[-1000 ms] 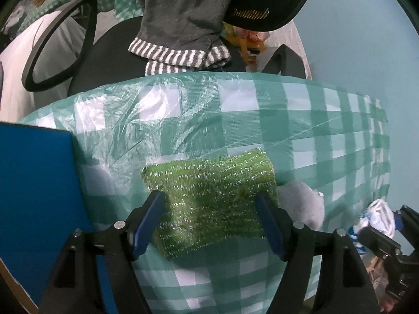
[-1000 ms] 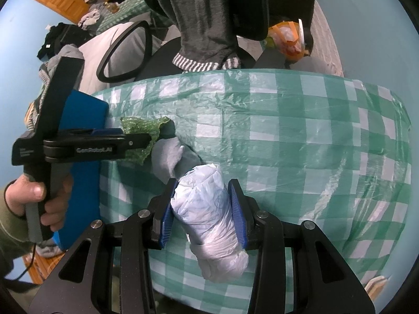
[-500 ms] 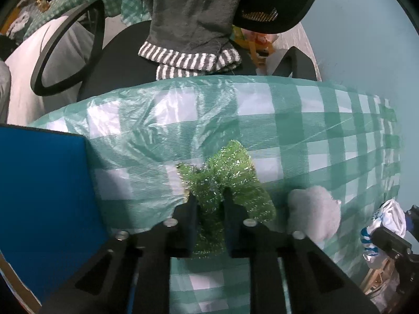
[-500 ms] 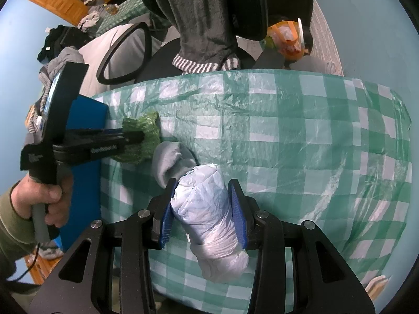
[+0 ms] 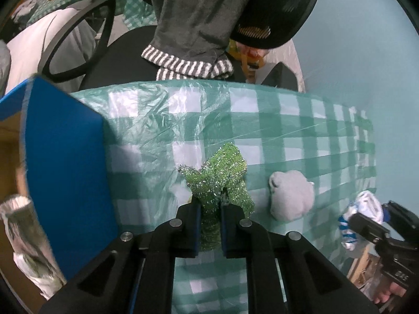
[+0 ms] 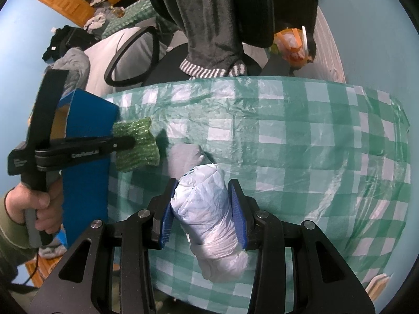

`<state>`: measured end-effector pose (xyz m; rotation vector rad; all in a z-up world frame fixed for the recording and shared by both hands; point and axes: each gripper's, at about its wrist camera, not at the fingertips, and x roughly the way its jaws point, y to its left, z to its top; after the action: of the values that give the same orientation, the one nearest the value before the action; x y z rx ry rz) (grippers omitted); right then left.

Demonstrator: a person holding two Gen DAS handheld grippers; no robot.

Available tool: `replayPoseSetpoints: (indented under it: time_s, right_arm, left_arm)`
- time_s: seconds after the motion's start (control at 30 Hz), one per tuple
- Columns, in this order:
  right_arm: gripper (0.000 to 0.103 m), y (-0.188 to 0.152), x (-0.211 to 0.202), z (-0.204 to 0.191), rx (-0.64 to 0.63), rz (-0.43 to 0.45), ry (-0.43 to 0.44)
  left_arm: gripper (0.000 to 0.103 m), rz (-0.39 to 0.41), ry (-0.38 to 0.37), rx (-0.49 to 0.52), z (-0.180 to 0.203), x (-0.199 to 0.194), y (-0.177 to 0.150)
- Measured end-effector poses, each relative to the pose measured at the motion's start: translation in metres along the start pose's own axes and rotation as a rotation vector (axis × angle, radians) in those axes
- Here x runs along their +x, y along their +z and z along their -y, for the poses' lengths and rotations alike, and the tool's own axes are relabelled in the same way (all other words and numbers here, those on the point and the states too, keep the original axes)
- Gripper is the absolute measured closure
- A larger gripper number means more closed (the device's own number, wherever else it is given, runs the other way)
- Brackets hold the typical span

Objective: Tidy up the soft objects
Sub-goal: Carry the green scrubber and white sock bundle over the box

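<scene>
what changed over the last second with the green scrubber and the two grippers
The left gripper has just been closing: a second ago its jaws stood wide around the flat green scrubber; now they pinch it into a crumpled bunch and have begun lifting it beside the blue box. The right gripper stayed clamped on the white wrapped bundle, and the grey sock kept its place.
</scene>
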<state>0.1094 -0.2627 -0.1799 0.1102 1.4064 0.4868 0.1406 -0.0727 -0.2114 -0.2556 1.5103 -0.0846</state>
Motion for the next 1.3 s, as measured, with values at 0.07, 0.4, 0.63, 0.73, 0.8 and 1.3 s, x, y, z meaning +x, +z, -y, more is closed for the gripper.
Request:
replayPoseSetpoints:
  time_s: [0.07,0.4,0.63,0.73,0.8,1.3]
  right_arm:
    - [0.064,-0.002,-0.002,-0.003,-0.001,0.004,0.004]
    - [0.064,-0.007,-0.016,-0.022,-0.029,0.036,0.027]
    - [0.064,-0.013,-0.030,-0.038,-0.052,0.061,0.039]
    - [0.064,-0.014,-0.036,-0.045,-0.063,0.071,0.037]
    - [0.064,-0.015,-0.039,-0.049,-0.067,0.077,0.036]
    - [0.064,-0.013,-0.058,-0.101,-0.147,0.119,0.066]
  left_arm:
    - [0.092,0.015,-0.013,-0.008,-0.001,-0.008,-0.004]
    - [0.092,0.080,-0.082,-0.051,-0.013,-0.054,-0.031]
    - [0.092,0.110,-0.107,-0.051,-0.017,-0.079,-0.054]
    - [0.092,0.125,-0.111,-0.057,-0.021,-0.090,-0.063]
    - [0.092,0.131,-0.115,-0.064,-0.025,-0.096,-0.069]
    - [0.092,0.201,-0.078,-0.090,-0.055,-0.140,-0.102]
